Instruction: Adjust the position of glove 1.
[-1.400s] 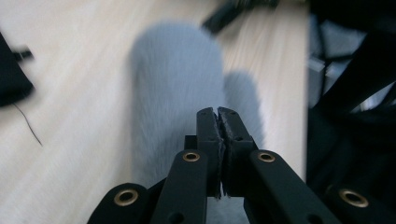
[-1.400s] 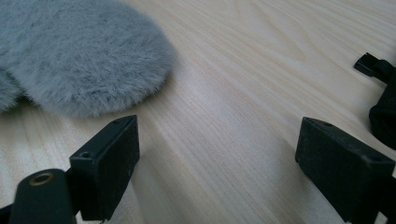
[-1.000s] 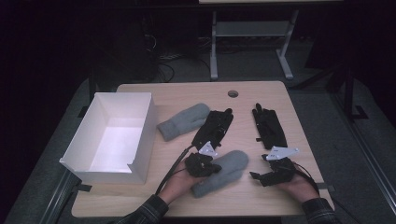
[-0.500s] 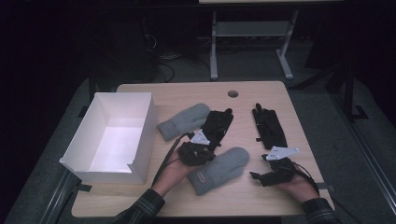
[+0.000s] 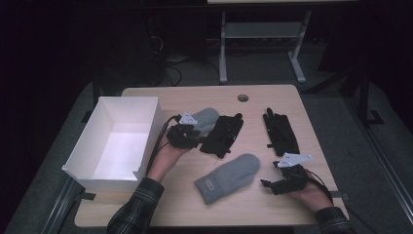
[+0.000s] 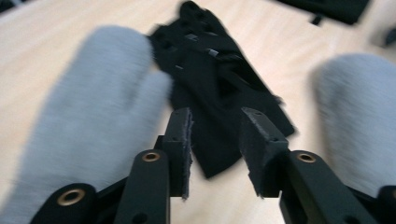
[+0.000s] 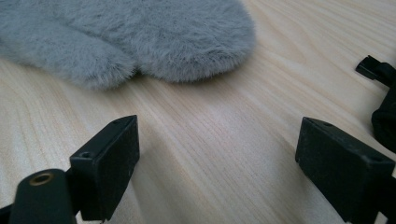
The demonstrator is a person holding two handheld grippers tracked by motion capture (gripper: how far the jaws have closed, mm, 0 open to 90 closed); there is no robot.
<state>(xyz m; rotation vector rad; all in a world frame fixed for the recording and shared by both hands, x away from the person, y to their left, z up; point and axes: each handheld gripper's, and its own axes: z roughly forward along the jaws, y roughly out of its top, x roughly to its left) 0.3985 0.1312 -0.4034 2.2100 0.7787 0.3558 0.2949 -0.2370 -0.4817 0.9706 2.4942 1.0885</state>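
While hovering beside the far grey mitten, left gripper just spreading, empty; right gripper wide apart.

Bare table runs along the far edge and between the black gloves; the white box (tall-walled) blocks the left side, and a grey mitten lies mid-front.

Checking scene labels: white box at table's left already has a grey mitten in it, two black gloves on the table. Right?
Not quite. The white box holds nothing; the high view shows one grey mitten mid-table and the other mitten beside the left gripper. Both black gloves lie on the table.
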